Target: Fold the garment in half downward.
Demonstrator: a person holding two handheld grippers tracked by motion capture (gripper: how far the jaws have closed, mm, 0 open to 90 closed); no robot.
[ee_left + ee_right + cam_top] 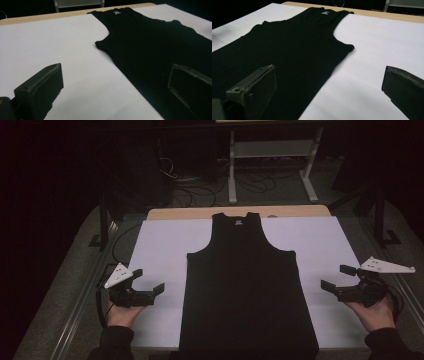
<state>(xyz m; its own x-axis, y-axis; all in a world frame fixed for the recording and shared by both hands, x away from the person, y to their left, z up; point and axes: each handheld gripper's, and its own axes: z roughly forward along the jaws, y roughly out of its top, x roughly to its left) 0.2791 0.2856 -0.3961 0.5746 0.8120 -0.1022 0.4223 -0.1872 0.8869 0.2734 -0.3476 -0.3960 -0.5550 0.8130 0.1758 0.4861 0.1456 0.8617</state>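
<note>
The black tank top [247,285] lay flat, its hem cut off; left claw [148,281] and right claw [336,277] were spread, empty.

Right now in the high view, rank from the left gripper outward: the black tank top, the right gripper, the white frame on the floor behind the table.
1. Black tank top, beside the left gripper, mid-table.
2. Right gripper, across the table.
3. White frame, beyond the far edge.

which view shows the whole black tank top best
The high view: the black tank top lies flat on the white sheet, straps to hem. The left gripper view and right gripper view each show one side edge, an armhole and the neck label.
</note>
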